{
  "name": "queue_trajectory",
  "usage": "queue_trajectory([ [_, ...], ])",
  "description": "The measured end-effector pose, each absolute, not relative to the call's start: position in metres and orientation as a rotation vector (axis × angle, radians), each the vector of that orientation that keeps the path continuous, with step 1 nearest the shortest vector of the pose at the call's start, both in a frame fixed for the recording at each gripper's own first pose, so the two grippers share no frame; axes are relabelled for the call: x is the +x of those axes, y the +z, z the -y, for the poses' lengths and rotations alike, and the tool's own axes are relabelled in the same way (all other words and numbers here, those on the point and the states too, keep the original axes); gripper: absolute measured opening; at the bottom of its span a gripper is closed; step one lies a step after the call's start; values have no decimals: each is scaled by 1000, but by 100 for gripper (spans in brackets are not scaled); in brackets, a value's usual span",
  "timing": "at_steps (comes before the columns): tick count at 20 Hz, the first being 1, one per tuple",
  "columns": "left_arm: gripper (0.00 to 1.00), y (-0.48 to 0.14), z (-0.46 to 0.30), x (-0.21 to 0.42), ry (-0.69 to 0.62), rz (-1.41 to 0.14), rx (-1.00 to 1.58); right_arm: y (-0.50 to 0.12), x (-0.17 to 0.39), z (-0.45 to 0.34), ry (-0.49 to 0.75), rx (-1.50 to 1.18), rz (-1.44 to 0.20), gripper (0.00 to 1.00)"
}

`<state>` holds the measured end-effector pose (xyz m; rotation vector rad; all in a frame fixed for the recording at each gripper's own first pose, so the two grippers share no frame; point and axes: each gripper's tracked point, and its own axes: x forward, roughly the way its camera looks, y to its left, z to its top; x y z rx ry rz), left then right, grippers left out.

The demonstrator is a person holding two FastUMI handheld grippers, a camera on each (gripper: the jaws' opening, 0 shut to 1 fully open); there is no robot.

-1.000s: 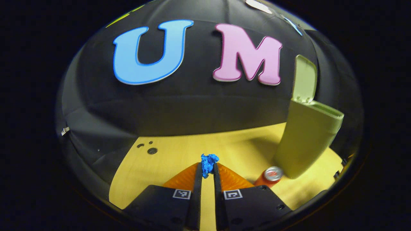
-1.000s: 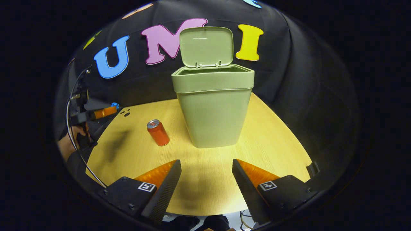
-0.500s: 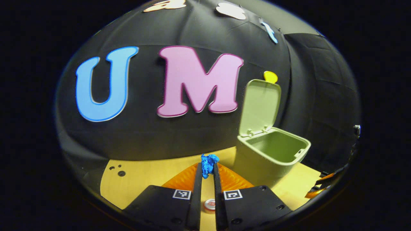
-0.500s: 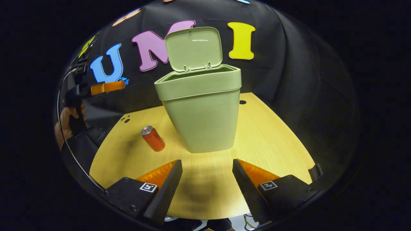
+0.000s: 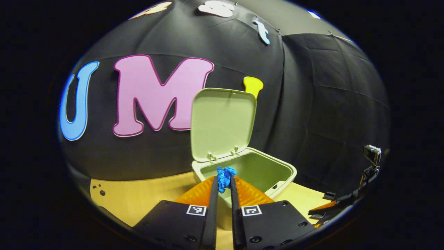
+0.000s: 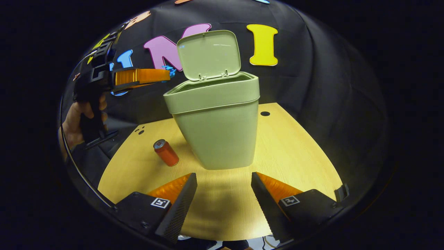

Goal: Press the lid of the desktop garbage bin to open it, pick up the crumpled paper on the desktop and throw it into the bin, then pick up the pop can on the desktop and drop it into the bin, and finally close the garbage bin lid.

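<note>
A pale green garbage bin [image 6: 218,135] stands on the wooden desktop [image 6: 295,149] with its lid [image 6: 209,53] swung up. In the left gripper view I look down into the bin's mouth [image 5: 256,170]; my left gripper [image 5: 224,180] is shut on the blue crumpled paper [image 5: 225,177], held at the bin's near rim. In the right gripper view that same left gripper [image 6: 166,74] hangs level just left of the bin's top, the blue crumpled paper [image 6: 170,70] at its tip. A red pop can [image 6: 166,152] stands left of the bin. My right gripper [image 6: 223,182] is open, low before the bin.
A hand [image 6: 76,118] holds the left gripper's handle at the left of the right gripper view. Small round holes [image 6: 140,131] mark the desktop's far left, and another hole [image 6: 265,113] lies right of the bin. Black cloth walls close the back and sides.
My left gripper has risen and swung right with the paper, from beside the can to the bin's open top. The right gripper has barely shifted and stays open.
</note>
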<state>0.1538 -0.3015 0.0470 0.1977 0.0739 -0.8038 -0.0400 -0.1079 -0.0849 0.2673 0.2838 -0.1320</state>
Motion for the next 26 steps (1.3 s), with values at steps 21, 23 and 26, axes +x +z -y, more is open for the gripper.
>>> queue_trajectory([
  [21, 98, 46, 266, 168, -644, -38, 131, -97, -37, 104, -63, 244, -324, 99],
  [23, 98, 44, 234, 172, -587, -36, 110, -98, -33, 96, -49, 233, -333, 99],
  [26, 98, 35, 180, 176, -481, -43, 102, -95, -25, 85, -34, 219, -336, 99],
])
